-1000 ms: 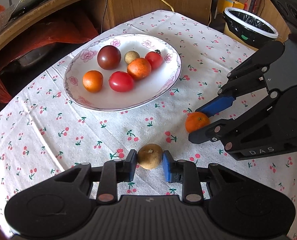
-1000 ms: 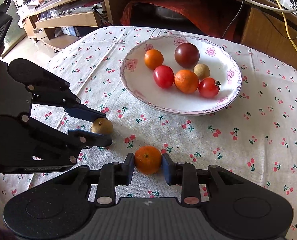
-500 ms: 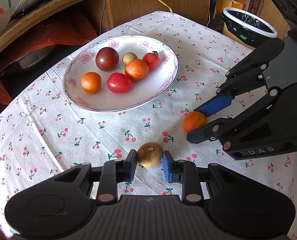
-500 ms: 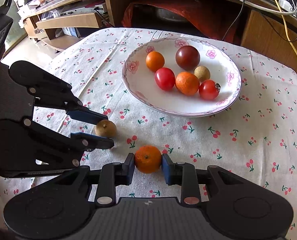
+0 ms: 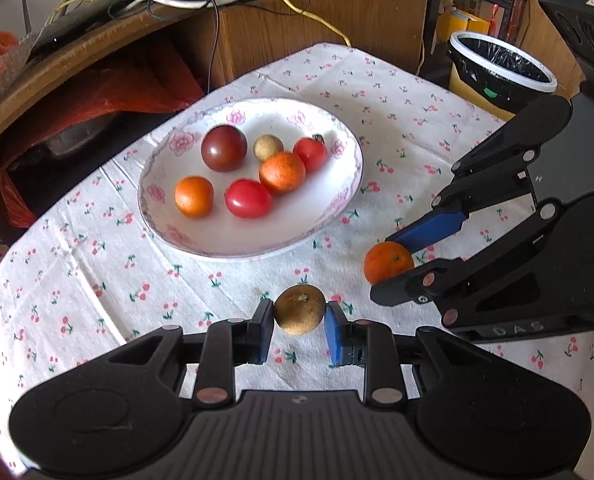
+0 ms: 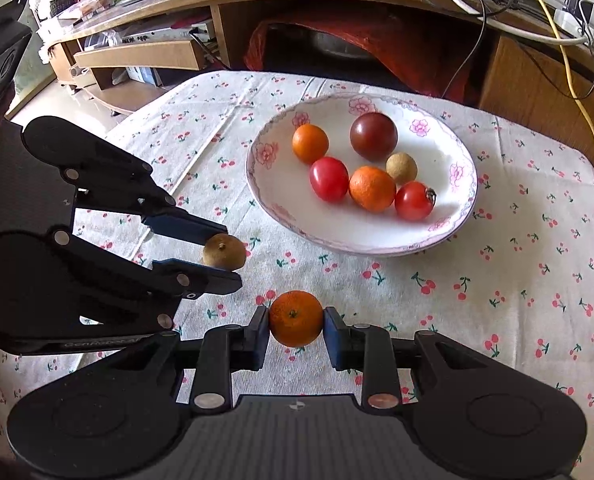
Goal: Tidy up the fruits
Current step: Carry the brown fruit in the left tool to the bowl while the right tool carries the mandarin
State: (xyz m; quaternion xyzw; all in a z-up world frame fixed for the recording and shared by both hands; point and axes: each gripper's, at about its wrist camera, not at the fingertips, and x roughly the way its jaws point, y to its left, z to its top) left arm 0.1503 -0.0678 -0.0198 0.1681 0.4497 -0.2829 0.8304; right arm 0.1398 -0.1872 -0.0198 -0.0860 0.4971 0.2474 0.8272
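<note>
- Now the left tool [image 5: 299, 322] pinches a brown fruit [image 5: 299, 309] between both pads, near the plate [image 5: 257, 246].
- Right tool [image 6: 296, 330] clamps a small orange [image 6: 296, 323], just above the counter [image 6: 497, 300].

fruits [image 5: 282, 172] in plate [image 5: 339, 208] on tablecloth [image 5: 77, 264]
</note>
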